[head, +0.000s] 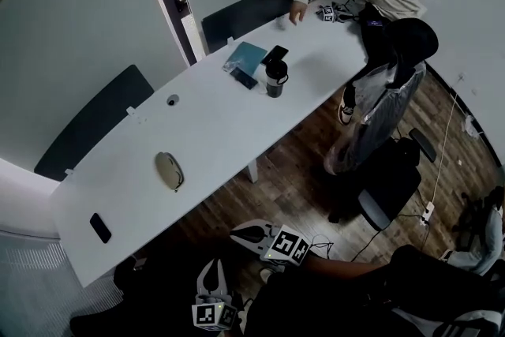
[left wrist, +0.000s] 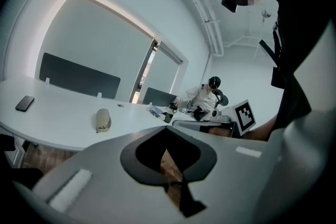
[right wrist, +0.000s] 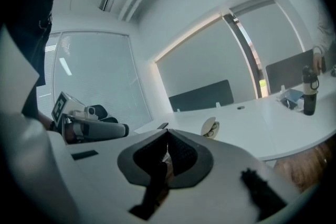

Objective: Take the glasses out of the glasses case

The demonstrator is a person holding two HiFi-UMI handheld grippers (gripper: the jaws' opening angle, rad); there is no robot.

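On table (head: 221, 114): glasses case (head: 169, 170); left tongs (head: 211, 264), right tongs (head: 237, 234) closed, empty

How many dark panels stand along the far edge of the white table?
2. One panel is at the left, beyond the case; the other is further right, beyond the cup. More may lie outside the view.

My left gripper (head: 211, 274) sits at bottom centre of the head view, jaws closed, empty. My right gripper (head: 246, 235) is just upper right of it, jaws closed, empty. My forearm (head: 347, 268) runs off right.
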